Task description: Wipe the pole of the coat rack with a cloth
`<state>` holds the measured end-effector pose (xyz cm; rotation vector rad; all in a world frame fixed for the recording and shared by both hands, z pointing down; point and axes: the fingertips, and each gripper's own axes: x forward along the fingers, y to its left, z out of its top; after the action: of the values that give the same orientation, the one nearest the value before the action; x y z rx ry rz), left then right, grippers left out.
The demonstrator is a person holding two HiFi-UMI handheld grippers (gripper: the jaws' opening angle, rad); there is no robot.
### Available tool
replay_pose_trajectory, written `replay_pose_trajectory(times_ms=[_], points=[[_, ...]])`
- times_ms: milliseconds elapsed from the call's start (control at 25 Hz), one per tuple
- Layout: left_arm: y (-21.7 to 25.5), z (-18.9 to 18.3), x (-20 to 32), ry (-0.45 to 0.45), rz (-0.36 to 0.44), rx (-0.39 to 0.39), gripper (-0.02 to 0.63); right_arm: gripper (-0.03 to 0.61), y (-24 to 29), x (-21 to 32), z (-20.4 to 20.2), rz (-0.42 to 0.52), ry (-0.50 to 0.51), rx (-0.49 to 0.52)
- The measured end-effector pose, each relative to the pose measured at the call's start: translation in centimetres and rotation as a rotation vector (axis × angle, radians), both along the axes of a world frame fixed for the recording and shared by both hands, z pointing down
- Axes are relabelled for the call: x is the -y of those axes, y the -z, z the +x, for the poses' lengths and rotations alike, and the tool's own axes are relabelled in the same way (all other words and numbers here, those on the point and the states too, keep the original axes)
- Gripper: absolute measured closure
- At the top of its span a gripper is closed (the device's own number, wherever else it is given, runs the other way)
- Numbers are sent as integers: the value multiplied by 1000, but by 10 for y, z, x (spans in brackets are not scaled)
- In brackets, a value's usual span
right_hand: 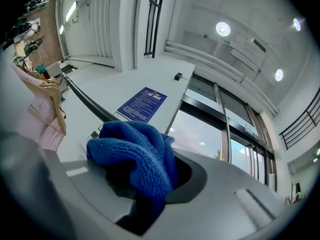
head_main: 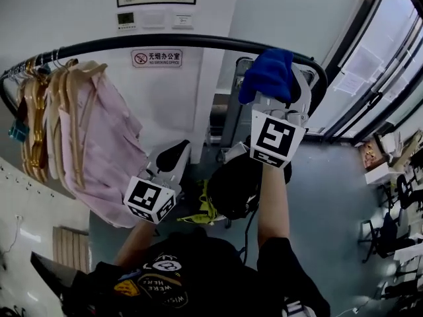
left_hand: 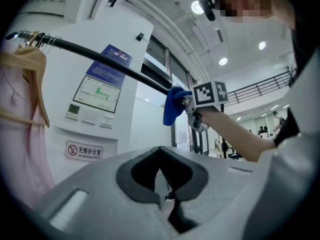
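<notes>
Hidden or unclear:
- The coat rack pole point(head_main: 165, 41) is a black curved bar. Its left end disappears behind a row of wooden hangers point(head_main: 59, 104), and the rack's lower parts are not visible.
- At the right bend of the pole, the blue cloth point(head_main: 268, 74) covers the bar. The exact line of contact cannot be made out, but in the left gripper view the pole point(left_hand: 100, 59) runs straight into the cloth point(left_hand: 174, 106).
- In the right gripper view, the cloth point(right_hand: 135, 151) bunches over the jaw tips and hides them. The pole point(right_hand: 87, 101) shows only as a short dark length behind the cloth.

Right hand-held gripper point(head_main: 281, 88):
- It is raised to the pole's right bend.
- Its jaws are closed down on the blue cloth, which fills the gap between them and spills out above and over the near side.

Left hand-held gripper point(head_main: 173, 152):
- It hangs below the pole, well apart from it, just beside a pink garment point(head_main: 109, 150) that hangs from the hangers.
- In its own view the jaws point(left_hand: 165, 184) stand together, tips meeting, with nothing between them.

A no-smoking sign point(head_main: 156, 58) is fixed to the wall directly under the pole's middle span.
</notes>
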<state>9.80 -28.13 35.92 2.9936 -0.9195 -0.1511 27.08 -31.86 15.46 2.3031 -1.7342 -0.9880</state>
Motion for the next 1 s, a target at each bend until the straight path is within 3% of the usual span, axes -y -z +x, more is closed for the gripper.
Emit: replay_pose_trajectory(times_ms=[200, 640, 800, 1000], points=[[-5, -44, 7, 119, -6, 15, 611, 514, 1, 23, -88, 27, 133, -29], [-12, -130, 3, 303, -38, -3, 611, 511, 0, 64, -286, 0, 315, -260], [-14, -135, 4, 310, -42, -11, 611, 511, -1, 69, -297, -12, 349, -257], [-12, -114, 7, 243, -33, -8, 611, 511, 0, 53, -239, -25, 331, -163]])
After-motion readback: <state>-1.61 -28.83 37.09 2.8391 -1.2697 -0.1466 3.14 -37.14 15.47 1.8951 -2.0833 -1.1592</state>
